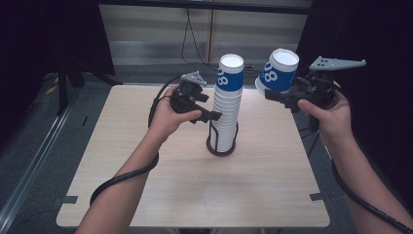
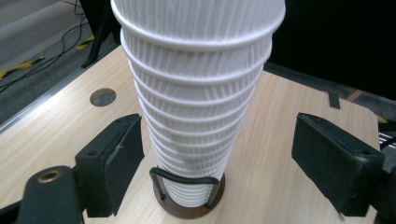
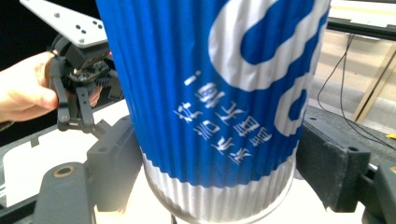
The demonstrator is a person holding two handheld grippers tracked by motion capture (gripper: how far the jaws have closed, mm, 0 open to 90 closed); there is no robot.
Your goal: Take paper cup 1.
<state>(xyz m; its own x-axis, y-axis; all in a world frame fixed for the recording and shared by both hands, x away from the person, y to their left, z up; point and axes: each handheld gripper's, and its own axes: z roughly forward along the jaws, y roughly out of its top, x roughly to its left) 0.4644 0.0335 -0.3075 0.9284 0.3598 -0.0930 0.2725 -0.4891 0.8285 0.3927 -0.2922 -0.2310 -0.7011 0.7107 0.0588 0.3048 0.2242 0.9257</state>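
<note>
One blue cup [image 1: 278, 69] is off the stack [image 1: 227, 105], clamped in the right gripper [image 1: 272, 96], tilted in the air to its right. The left gripper [image 1: 216, 116] stands open around the stack mid-counter [image 1: 185, 185]; many cups remain.

Single cup [image 1: 278, 71]: ribbed paper cup, blue with white print and a white band at the rim, upside down and tilted, held in the air up and to the right of the stack, apart from it.
Cup stack [image 1: 227, 105]: tall upright column of nested, upside-down white ribbed cups, topmost blue with white print.
Holder [image 1: 221, 146]: dark round base with black wire loops around the stack's foot, mid-surface.
</note>
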